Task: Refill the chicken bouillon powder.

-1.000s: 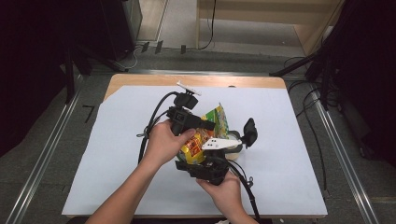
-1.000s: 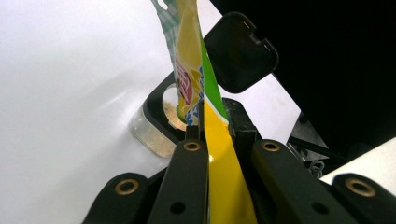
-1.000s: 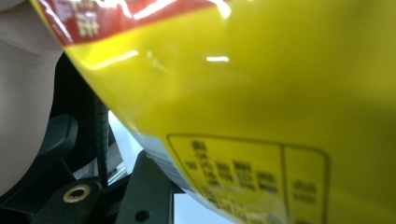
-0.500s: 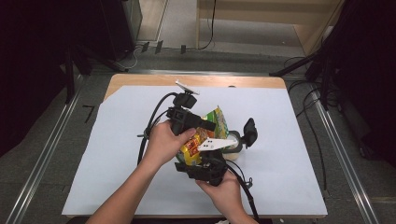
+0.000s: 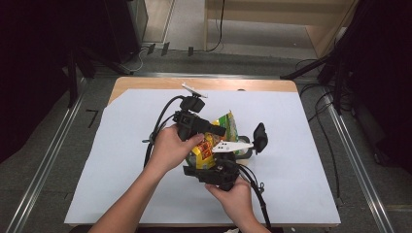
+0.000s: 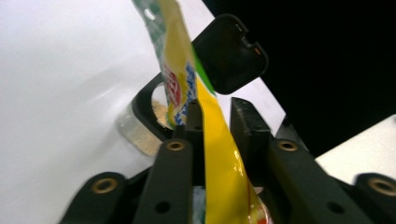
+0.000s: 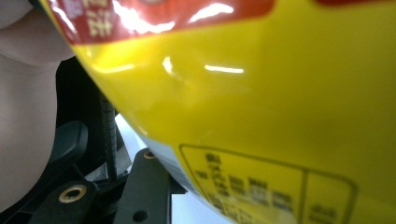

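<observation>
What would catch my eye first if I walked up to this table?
The bright yellow snack bag, held up mid-table over the white sheet. The left gripper has its black jaws on either side of the bag's upper edge, while the right gripper holds it from below. Just behind sits a clear container with its black lid flipped open.

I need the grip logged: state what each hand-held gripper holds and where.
The left hand-held gripper has the yellow snack bag's upper edge between its jaws; the right hand-held gripper grips its lower body.

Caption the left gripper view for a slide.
Black jaws flank a glossy yellow snack bag held above a clear container with a black flip lid.
</observation>
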Available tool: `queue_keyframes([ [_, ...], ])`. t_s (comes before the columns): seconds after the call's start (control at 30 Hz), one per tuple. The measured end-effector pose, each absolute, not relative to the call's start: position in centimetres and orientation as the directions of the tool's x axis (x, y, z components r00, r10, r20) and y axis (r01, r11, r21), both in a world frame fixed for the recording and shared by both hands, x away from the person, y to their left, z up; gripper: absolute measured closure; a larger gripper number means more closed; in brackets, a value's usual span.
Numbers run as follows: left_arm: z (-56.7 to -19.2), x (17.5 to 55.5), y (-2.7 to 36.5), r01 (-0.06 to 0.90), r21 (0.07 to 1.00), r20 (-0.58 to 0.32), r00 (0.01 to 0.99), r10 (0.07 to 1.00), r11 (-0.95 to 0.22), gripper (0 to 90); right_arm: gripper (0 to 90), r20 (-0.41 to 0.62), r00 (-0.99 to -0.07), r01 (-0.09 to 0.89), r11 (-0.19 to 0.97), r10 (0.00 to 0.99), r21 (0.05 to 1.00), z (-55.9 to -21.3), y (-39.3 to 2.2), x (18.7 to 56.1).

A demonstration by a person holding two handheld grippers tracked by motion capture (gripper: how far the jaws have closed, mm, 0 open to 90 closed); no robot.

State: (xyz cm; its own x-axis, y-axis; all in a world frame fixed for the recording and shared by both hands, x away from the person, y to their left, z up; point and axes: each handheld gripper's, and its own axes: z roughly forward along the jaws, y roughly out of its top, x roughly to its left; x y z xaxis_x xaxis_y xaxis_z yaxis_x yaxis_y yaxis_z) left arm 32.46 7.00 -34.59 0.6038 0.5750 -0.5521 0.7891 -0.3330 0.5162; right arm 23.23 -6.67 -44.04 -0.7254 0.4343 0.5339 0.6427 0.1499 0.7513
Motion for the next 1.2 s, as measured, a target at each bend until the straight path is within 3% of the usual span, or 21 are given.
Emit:
queue_keyframes([
  [0.27,-34.48,32.37,7.15,0.775,0.536,-0.533,0.619,0.577,-0.335,83.9,63.7,0.477,-0.754,0.602,0.186,0.452,0.776,-43.93,-6.35,23.11],
  [0.4,-34.57,32.49,7.26,0.779,0.529,-0.537,0.615,0.578,-0.338,84.4,66.6,0.437,-0.767,0.58,0.219,0.469,0.784,-43.89,-6.04,22.92],
  [1.2,-34.53,32.61,7.33,0.78,0.529,-0.547,0.614,0.568,-0.334,79.2,69.5,0.486,-0.754,0.609,0.194,0.442,0.769,-43.8,-6.38,23.27],
])
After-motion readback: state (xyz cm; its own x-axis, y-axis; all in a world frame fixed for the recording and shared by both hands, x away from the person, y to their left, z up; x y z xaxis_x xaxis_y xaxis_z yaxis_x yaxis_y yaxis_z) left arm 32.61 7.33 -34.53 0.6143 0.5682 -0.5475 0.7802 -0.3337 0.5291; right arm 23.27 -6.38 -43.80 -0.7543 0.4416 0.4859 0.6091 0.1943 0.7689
